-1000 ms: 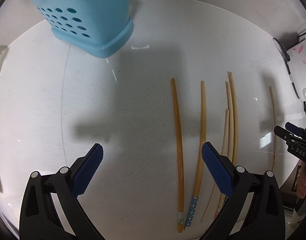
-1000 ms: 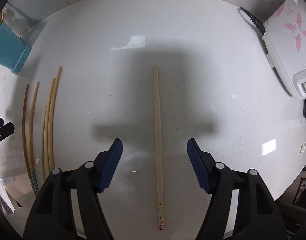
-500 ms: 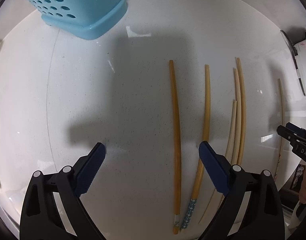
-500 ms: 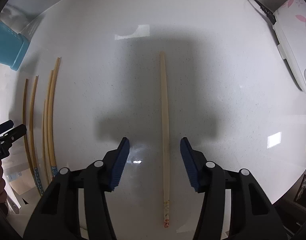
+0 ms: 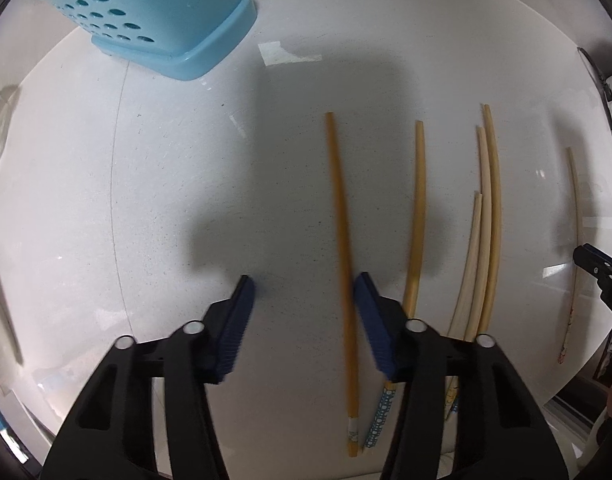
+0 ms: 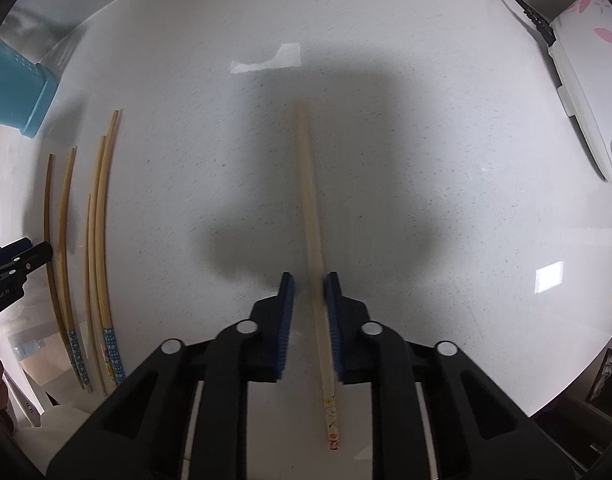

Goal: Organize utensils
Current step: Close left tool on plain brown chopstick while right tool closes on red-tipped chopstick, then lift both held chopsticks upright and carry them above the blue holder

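Note:
Several chopsticks lie on the white round table (image 5: 166,200). My left gripper (image 5: 304,288) is partly closed, with a gap still between its jaws. An orange chopstick (image 5: 339,216) lies between them, against the right pad. A second orange chopstick (image 5: 418,200) and pale ones (image 5: 485,216) lie to its right. My right gripper (image 6: 309,286) is nearly shut around a pale chopstick (image 6: 309,200), which lies against its right pad; a gap shows on the left. The blue perforated utensil holder (image 5: 154,12) stands at the far left.
A white appliance with pink flowers (image 6: 585,64) and a black cable (image 6: 525,12) sit at the table's right edge. The other chopsticks (image 6: 100,232) lie left of my right gripper. The left gripper's tip (image 6: 22,260) shows there too.
Both grippers have moved down toward the table and narrowed: the left around the leftmost orange chopstick, the right around the lone pale one. That orange chopstick looks blurred and slightly turned.

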Tool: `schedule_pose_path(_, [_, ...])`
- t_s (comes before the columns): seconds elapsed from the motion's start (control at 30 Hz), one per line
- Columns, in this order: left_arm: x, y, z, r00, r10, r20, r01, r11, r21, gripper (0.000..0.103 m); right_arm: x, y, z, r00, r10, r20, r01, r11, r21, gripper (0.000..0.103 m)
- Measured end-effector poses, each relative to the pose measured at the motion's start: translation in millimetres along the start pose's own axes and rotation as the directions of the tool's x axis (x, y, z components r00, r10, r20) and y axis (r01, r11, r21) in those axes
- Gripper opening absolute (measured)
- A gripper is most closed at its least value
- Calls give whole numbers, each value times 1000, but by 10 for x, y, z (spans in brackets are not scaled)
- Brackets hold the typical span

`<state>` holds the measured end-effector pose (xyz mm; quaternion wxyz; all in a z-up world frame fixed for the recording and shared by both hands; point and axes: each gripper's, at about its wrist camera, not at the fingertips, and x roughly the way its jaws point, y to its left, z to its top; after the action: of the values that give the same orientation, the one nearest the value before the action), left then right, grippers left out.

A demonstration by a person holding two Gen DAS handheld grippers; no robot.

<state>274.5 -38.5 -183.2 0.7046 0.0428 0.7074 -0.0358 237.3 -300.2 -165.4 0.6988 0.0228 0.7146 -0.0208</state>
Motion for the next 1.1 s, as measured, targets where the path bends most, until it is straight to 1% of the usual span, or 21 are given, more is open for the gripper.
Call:
schedule_pose_path(0.03, [0,-15,10,1000,1,0,-1,1000,3,36,5,15,9,1000,-9,4,9,1000,-2,6])
schedule_pose_path(0.07, [-1,-38,30,1000,2,1,-2,1000,5,32,10,32,15,1000,-14,9,14,1000,-3,6])
schedule_pose_path(0.13, [-9,-46,60,1000,1,13,-1,1000,2,12,30,73,22,1000,-20,11,20,1000,-3,6])
schedule_pose_path(0.17, [0,-44,80,1000,-2,19,2,1000,-5,7,49,94,28,1000,-20,13,20,1000,0,6])
schedule_pose_path(0.3, [0,45,151,999,-37,19,38,999,-23,6,72,121,26,1000,-17,18,17,1000,9,6])
schedule_pose_path(0.33, [5,55,171,999,-43,19,44,999,-25,6,70,120,-19,1000,-17,19,17,1000,11,6])
schedule_pose_path(0.47, [16,75,220,998,-51,22,51,998,-23,6,34,79,-92,1000,-17,24,17,1000,14,6])
schedule_pose_path(0.5, [7,81,201,998,-55,25,55,998,-21,5,18,64,-100,1000,-18,25,17,1000,15,6])
schedule_pose_path(0.53, [-19,120,98,998,-58,31,59,998,-19,5,11,64,-107,999,-20,27,19,1000,16,6])
schedule_pose_path(0.57, [-32,142,92,997,-61,39,62,998,-16,5,-1,61,-116,999,-21,31,20,1000,18,6])
schedule_pose_path(0.6, [25,101,-40,997,-64,47,65,998,-15,5,-13,59,-121,999,-22,37,21,1000,20,6])
schedule_pose_path(0.73, [-50,122,-82,994,-66,86,67,998,-13,6,-152,55,-133,997,-38,63,37,999,21,6])
schedule_pose_path(0.87, [-115,168,-99,989,-67,128,70,997,-14,6,-280,68,-184,992,-57,111,55,998,21,6])
schedule_pose_path(1.0, [-228,221,-154,983,-65,170,69,997,-20,6,-444,80,-270,982,-72,174,69,997,24,6])
schedule_pose_path(1.1, [-301,290,-233,977,-63,201,70,997,-27,6,-563,109,-364,970,-83,226,80,996,25,6])
